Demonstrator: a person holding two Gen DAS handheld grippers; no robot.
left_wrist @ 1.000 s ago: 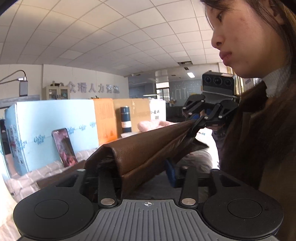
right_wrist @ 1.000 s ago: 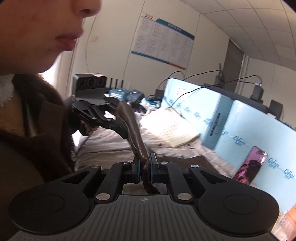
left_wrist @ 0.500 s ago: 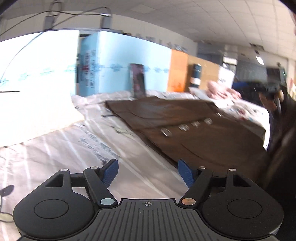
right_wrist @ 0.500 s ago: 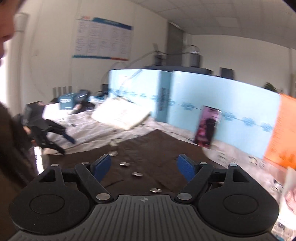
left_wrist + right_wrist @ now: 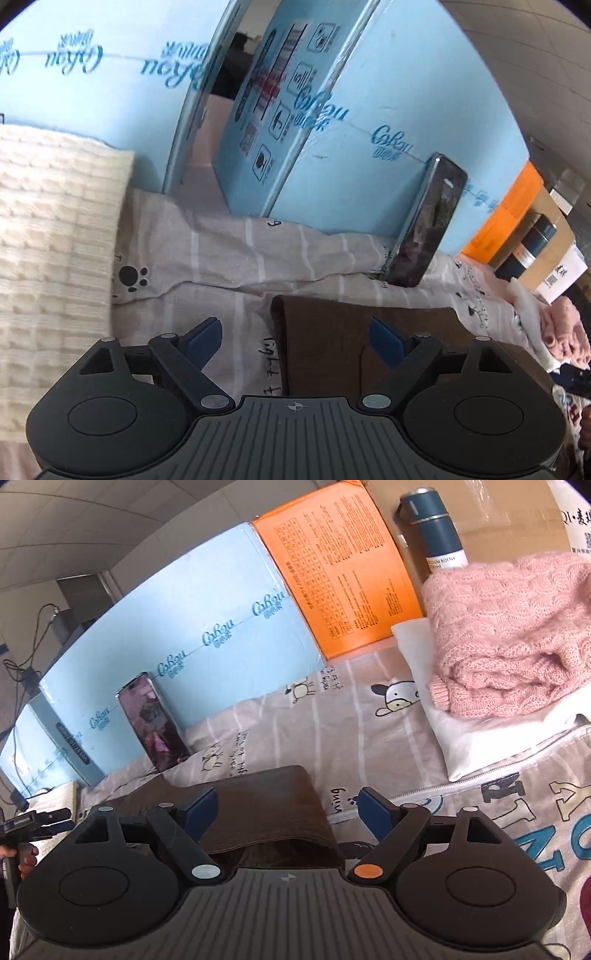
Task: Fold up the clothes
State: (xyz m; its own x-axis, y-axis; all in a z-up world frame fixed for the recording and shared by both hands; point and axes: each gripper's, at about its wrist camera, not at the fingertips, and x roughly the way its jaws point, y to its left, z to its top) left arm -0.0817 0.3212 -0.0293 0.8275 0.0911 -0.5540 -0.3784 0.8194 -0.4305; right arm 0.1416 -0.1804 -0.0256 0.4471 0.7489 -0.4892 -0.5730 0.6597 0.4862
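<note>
A brown garment [image 5: 332, 339] lies flat on the printed bedsheet [image 5: 229, 251]. In the left wrist view its far left corner sits between the blue pads of my left gripper [image 5: 295, 341], which is open and empty just above it. In the right wrist view the garment's [image 5: 258, 805] far right corner lies under my right gripper [image 5: 286, 814], which is also open and empty. The left gripper shows small at the left edge of the right wrist view [image 5: 37, 823].
Blue boxes [image 5: 295, 122] stand along the far side, with a phone [image 5: 424, 229] propped against them. A cream knit [image 5: 48, 240] lies at the left. A pink sweater [image 5: 509, 635] on a white pillow, an orange box [image 5: 340, 572] and a dark bottle [image 5: 436, 531] are at the right.
A second ago both grippers held the brown garment up in the air. They have since let go, opened, and come down over its far corners on the bed.
</note>
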